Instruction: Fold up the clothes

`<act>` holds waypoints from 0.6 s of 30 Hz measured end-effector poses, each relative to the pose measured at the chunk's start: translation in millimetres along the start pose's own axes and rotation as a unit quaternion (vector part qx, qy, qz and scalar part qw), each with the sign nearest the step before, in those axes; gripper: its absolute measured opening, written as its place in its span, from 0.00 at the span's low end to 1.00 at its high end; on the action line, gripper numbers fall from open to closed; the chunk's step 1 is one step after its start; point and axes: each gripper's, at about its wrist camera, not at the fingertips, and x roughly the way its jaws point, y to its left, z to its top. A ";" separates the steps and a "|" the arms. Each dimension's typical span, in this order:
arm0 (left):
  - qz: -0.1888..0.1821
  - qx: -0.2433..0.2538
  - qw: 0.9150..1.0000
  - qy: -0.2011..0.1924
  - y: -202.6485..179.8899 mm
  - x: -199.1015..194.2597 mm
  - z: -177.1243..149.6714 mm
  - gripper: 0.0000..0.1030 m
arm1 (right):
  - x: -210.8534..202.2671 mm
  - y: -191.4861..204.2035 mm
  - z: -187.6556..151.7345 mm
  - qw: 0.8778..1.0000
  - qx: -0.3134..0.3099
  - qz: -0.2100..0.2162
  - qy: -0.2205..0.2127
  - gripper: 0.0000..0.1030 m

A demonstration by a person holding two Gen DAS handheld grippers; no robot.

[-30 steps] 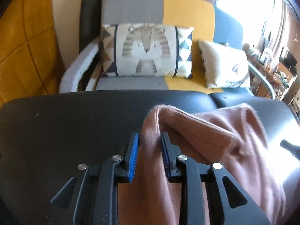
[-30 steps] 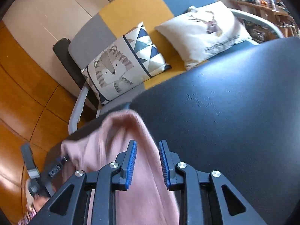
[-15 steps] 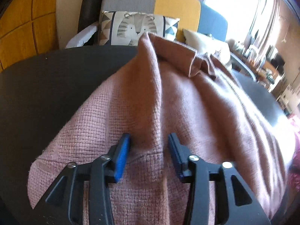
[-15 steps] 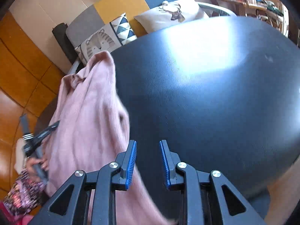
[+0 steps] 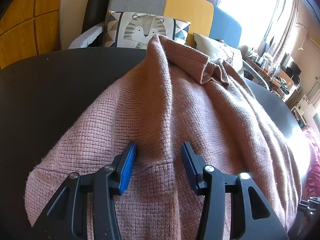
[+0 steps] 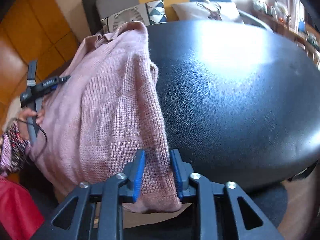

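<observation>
Spreading done: sweater (image 5: 180, 104), lifted a second ago, now lies across table (image 6: 230, 84), frame centre; left gripper (image 5: 159, 156) jaws now wide, released; right gripper (image 6: 157, 172) jaws narrow, pinching hem, lower centre; folding next

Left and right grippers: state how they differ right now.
The left gripper stands wide open over a raised ridge of the sweater; the right gripper is narrower, closed on the sweater's edge. The left sits mid-fabric, the right where sweater meets table. Both have blue pads.
</observation>
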 end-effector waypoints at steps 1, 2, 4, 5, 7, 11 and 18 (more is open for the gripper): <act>0.000 0.000 1.000 0.000 -0.3 0.2 -0.1 0.48 | -0.1 1.0 2.2 1.000 -0.005 -0.002 0.001 0.10; 0.000 0.000 1.000 0.000 -0.3 0.2 -0.4 0.48 | -1.0 0.8 5.0 1.000 -0.006 -0.007 0.000 0.09; -0.002 -0.001 1.000 -0.001 0.4 0.2 -1.0 0.48 | -3.6 -2.9 12.6 1.000 -0.002 -0.015 -0.002 0.08; -0.003 -0.001 1.000 -0.002 0.8 0.2 -1.4 0.48 | -6.1 -7.2 18.5 1.000 0.002 -0.017 -0.007 0.08; -0.004 -0.002 1.000 -0.002 1.1 0.3 -1.8 0.48 | -12.2 -16.3 35.1 0.999 -0.004 -0.034 -0.022 0.07; -0.004 -0.002 1.000 -0.002 0.6 0.8 -2.3 0.48 | -16.6 -36.9 66.3 0.993 -0.046 -0.105 -0.038 0.07; -0.009 -0.003 1.000 -0.004 2.2 1.3 -3.4 0.49 | 12.2 -103.1 122.8 0.974 -0.066 -0.213 -0.028 0.07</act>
